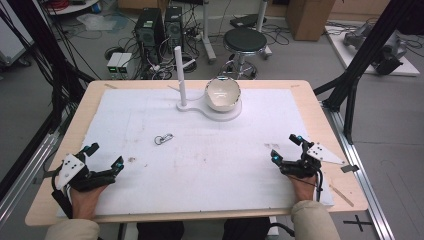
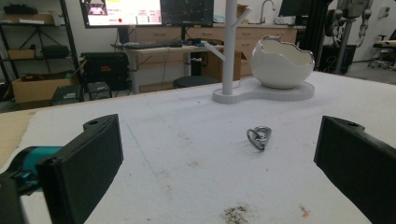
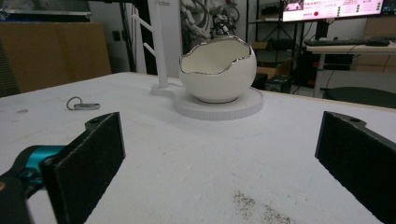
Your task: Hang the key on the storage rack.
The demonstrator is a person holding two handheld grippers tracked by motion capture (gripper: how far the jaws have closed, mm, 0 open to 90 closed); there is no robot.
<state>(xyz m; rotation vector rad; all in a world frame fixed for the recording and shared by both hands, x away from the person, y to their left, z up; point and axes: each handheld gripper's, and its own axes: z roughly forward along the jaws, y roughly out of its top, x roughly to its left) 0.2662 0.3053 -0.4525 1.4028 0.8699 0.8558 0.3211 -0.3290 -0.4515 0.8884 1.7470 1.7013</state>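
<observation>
Small silver metal ring clip (image 2: 259, 137) lies flat on the white foam sheet (image 1: 215, 160) that covers the wooden table (image 1: 320, 120). In the left gripper view it sits ahead of the jaws, nearer the right jaw than the left, well apart from both. In the right gripper view the same clip (image 3: 82, 104) lies ahead of and beyond the left jaw, off to the side. In the high view the clip (image 1: 163, 138) rests between the left gripper (image 1: 106, 157) and the stand, touching neither.

Beyond the clip stands a white egg-shaped ceramic bowl with a jagged silver rim (image 2: 281, 61), seated on a white flat stand base (image 2: 261, 93). A white upright post with short pegs (image 2: 230, 44) rises from the same base, beside the bowl. In the right gripper view the bowl (image 3: 217, 70) sits straight ahead, roughly centred between the jaws and well beyond them.

Left gripper: jaws spread wide, nothing between them; it rests low at the near left of the sheet, held by the left hand (image 1: 86, 197).

Right gripper (image 1: 286, 147): jaws spread wide, nothing between them; it rests at the near right of the sheet, held by the right hand (image 1: 303, 189).

Brown specks (image 2: 237, 212) mark the sheet just ahead of the left gripper's jaws.
</observation>
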